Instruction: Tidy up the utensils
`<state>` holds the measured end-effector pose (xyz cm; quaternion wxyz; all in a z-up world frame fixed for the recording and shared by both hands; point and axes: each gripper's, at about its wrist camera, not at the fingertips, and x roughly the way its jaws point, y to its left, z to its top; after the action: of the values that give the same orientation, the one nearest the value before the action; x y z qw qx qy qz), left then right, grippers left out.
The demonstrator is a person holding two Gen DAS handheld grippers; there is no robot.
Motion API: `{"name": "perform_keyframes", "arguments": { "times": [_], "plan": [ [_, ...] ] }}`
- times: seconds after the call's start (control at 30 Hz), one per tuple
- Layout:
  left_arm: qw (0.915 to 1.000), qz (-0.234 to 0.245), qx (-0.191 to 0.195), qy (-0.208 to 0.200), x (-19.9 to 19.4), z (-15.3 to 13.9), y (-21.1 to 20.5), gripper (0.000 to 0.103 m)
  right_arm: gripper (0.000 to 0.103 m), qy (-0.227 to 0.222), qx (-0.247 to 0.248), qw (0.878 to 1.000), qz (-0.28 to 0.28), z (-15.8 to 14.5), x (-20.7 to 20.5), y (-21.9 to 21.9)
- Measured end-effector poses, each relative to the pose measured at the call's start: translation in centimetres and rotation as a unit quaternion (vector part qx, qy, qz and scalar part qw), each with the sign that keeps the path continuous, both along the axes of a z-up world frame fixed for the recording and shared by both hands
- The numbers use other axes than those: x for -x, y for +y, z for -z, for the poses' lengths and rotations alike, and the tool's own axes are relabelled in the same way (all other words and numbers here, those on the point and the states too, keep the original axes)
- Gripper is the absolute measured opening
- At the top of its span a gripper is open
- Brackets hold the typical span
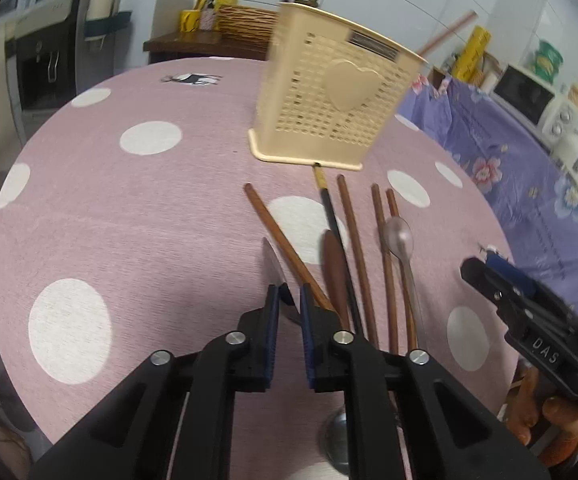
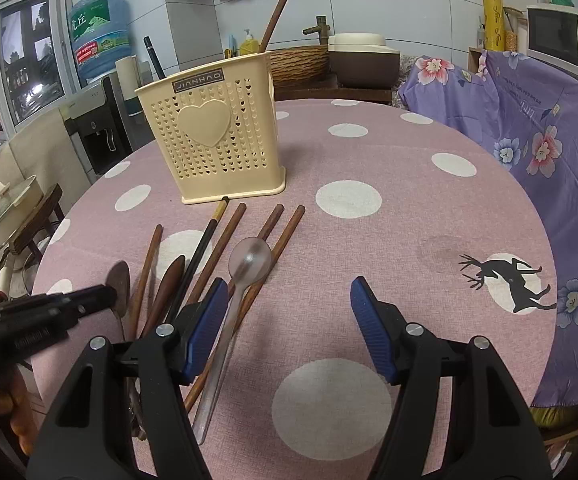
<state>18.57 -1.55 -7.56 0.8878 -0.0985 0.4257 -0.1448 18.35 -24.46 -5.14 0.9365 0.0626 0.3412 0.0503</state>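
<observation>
— Where are the utensils?
— Fanned on the counter (image 2: 409, 208) before the holder (image 2: 213, 136).
— And the claws?
— Left claw (image 1: 287, 296) clamps a spoon (image 1: 275, 264); right claw (image 2: 285, 296) gapes empty.

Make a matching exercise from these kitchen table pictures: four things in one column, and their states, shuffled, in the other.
Column one:
1. cream holder
2. clear spoon
3. left gripper
4. right gripper

Column two:
A. jaws open above the tablecloth, nothing between them
B. standing upright with a brown stick poking out of it
C. lying flat among the brown chopsticks
D. jaws shut on a metal spoon

Pairs: 1-B, 2-C, 3-D, 4-A
</observation>
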Motion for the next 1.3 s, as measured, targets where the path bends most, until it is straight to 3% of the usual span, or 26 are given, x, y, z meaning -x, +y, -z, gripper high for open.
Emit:
{"name": "perform_keyframes", "arguments": {
  "times": [0.2, 0.37, 0.43, 0.47, 0.5, 0.57, 0.6, 0.77, 0.87, 1.13, 1.2, 1.3],
  "plan": [
    [0.9994, -0.030, 0.014, 0.007, -0.9, 0.6, 3.9, 0.008, 0.064, 0.005, -0.006, 1.000, 0.001, 0.2, -0.4, 0.1],
    [0.9986, -0.044, 0.027, 0.009, -0.5, 0.4, 4.4, 0.010, 0.064, 0.004, -0.006, 1.000, -0.002, 0.2, -0.5, 0.5],
    [0.9988, -0.040, 0.024, 0.013, -0.3, 0.4, 4.1, 0.029, 0.064, 0.002, -0.004, 1.000, -0.006, 0.1, -0.5, 0.8],
    [0.9989, -0.041, 0.020, 0.011, -0.2, 0.5, 4.1, 0.051, 0.064, 0.000, -0.001, 1.000, -0.008, 0.0, -0.5, 0.9],
    [0.9988, -0.045, 0.017, 0.005, 0.0, 0.5, 3.9, 0.056, 0.064, -0.001, 0.000, 1.000, -0.009, -0.1, -0.5, 1.0],
    [0.9989, -0.044, 0.019, 0.005, 0.1, 0.7, 3.8, 0.052, 0.064, -0.002, 0.002, 1.000, -0.010, -0.1, -0.5, 1.0],
    [0.9988, -0.042, 0.025, 0.005, 0.1, 0.8, 3.8, 0.044, 0.064, -0.001, 0.002, 1.000, -0.009, -0.1, -0.5, 1.0],
    [0.9993, -0.025, 0.022, 0.015, -0.7, 1.5, 3.2, 0.028, 0.064, 0.004, -0.001, 1.000, -0.005, 0.2, -0.4, 0.9],
    [0.9991, -0.014, 0.034, 0.021, -1.1, 1.8, 3.3, 0.010, 0.064, 0.004, 0.001, 1.000, -0.004, 0.2, -0.4, 0.7],
    [0.9974, 0.041, 0.047, 0.037, -3.8, 1.0, 5.1, 0.006, 0.064, 0.007, 0.003, 1.000, 0.002, 0.2, -0.8, 0.3],
    [0.9971, 0.058, 0.029, 0.038, -5.1, 0.3, 5.7, 0.005, 0.064, 0.007, 0.005, 1.000, 0.000, 0.2, -0.8, 0.5],
    [0.9964, 0.072, -0.032, 0.032, -7.4, -0.4, 6.7, 0.005, 0.064, 0.006, 0.009, 1.000, -0.003, 0.1, -0.8, 0.7]
  ]
}}
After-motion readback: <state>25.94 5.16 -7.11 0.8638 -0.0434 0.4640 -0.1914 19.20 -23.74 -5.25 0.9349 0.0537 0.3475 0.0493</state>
